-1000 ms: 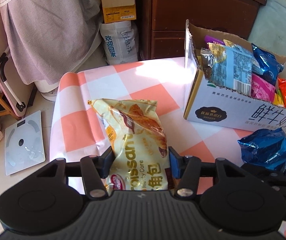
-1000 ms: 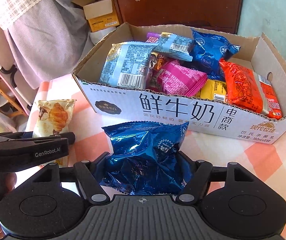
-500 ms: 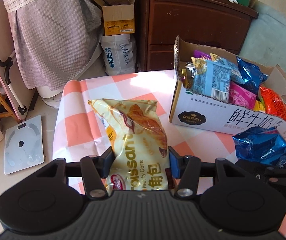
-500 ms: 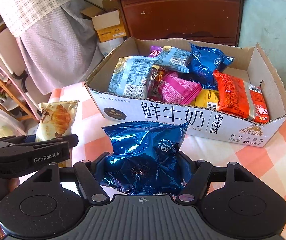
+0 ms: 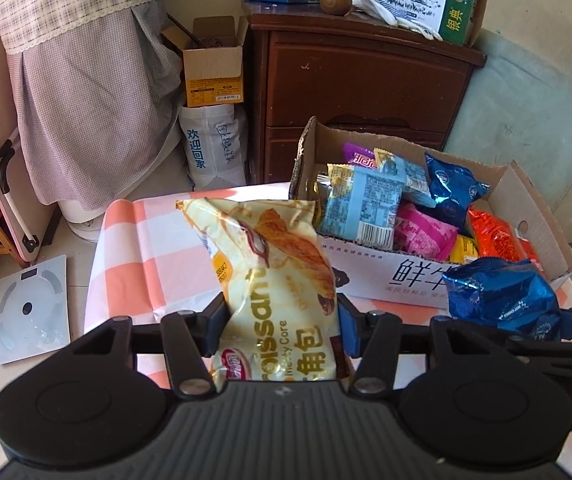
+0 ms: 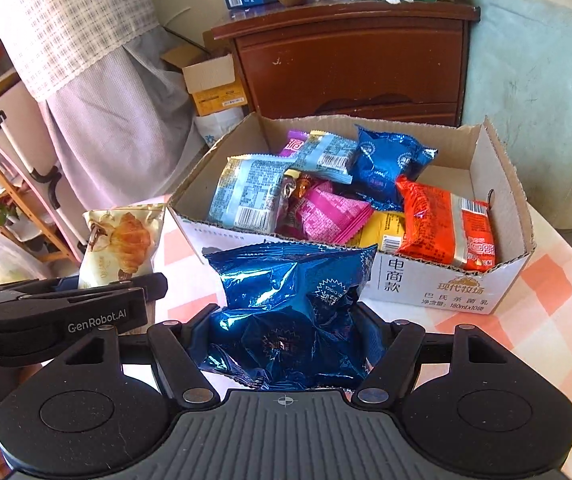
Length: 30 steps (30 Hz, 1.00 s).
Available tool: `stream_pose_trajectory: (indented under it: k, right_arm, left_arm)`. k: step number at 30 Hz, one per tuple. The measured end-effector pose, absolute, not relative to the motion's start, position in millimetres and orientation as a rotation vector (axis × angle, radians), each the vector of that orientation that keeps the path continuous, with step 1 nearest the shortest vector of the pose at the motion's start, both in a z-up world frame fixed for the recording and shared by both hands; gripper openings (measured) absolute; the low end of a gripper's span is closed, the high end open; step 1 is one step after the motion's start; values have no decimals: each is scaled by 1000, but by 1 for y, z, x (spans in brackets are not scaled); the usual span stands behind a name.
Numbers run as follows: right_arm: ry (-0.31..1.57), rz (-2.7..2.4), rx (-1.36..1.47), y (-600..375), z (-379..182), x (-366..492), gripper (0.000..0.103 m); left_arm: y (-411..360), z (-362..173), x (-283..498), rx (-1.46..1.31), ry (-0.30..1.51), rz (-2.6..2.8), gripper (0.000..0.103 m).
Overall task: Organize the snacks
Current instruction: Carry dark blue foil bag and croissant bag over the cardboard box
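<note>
My left gripper is shut on a cream croissant packet and holds it up above the checked tablecloth, left of the box. My right gripper is shut on a crinkled blue foil packet, held up in front of the box's near wall. The open cardboard box holds several snack packets: light blue, pink, blue, orange and yellow. The box also shows in the left wrist view, as does the blue packet. The croissant packet and left gripper body show at the left of the right wrist view.
The table has a pink and white checked cloth. Behind it stand a dark wooden cabinet, a small open carton on a white bag, and a cloth-covered object. A scale lies on the floor at left.
Both grippers have risen and pulled back with their packets. The box now looks farther and lower, and more of the cabinet top shows.
</note>
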State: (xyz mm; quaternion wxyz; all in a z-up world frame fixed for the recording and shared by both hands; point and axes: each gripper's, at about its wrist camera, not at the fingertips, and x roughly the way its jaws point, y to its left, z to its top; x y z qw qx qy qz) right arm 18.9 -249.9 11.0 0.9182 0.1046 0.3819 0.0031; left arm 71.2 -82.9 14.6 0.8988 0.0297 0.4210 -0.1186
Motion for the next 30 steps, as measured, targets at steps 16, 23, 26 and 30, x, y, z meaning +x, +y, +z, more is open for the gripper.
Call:
stream_pose_trajectory:
  k: [16,23,26,30]
  right_arm:
    - [663,-120,276,-290,43,30,71]
    - [620,-176,329,-310,49,39,71]
    - [612,-196,343,-316,48,43,71]
    - [614,-218,343,-322,44,50,71]
  left_arm:
    - [-121,41,104,52,794,-290,53]
    - [-142,44,121,36,771,-315,53]
    - [-151,42,127,45,762,-321,53]
    - [-159,39,137,31,771,-331,53]
